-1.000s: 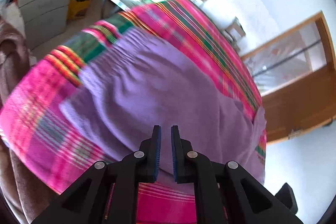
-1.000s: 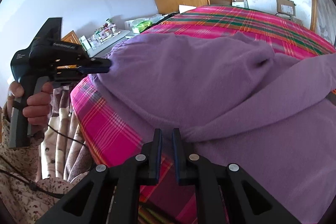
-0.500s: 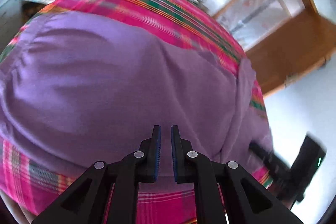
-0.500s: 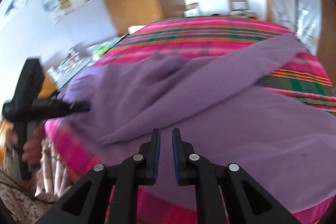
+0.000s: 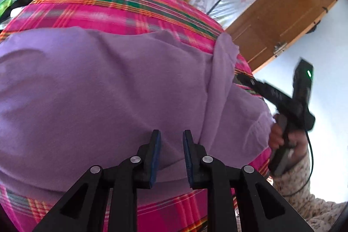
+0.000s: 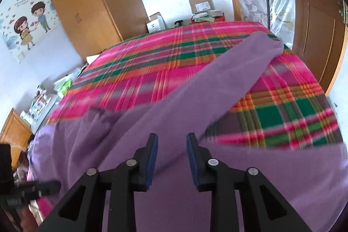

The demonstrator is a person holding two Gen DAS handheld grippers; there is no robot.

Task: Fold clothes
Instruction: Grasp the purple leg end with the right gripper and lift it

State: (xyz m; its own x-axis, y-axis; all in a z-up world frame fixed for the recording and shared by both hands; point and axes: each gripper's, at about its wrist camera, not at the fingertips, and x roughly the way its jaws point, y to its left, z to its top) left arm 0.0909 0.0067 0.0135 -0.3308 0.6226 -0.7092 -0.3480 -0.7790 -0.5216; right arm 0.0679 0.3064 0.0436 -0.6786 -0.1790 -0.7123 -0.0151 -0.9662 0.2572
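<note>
Both my claws are empty and their jaws are opening: left claw (image 5: 171,156) hangs over the body of the purple garment (image 5: 108,90), right claw (image 6: 171,158) over its near edge, nothing between the pads of either. The garment lies spread on the plaid bedspread (image 6: 152,62) of the bed, one sleeve (image 6: 228,71) thrown out diagonally toward the far right corner.

Risks as I judge them: the fabric is soft and loose, so a pinch may take only the top layer, or catch the bedspread with it and drag the plaid along. The sleeve lies stretched out; folded in carelessly it could bunch and leave a lumpy fold. The near edge sits close to the bed's side, so a pull toward me could slide the garment off.

In the way: nothing lies on the garment. My other claw shows at the edge of each view, so they could cross paths. Around: wardrobe (image 6: 91,3), wooden door (image 5: 271,21), cardboard boxes (image 6: 201,4) beyond the bed, a cluttered shelf (image 6: 41,101) at left, cartoon wall sticker (image 6: 30,23).
</note>
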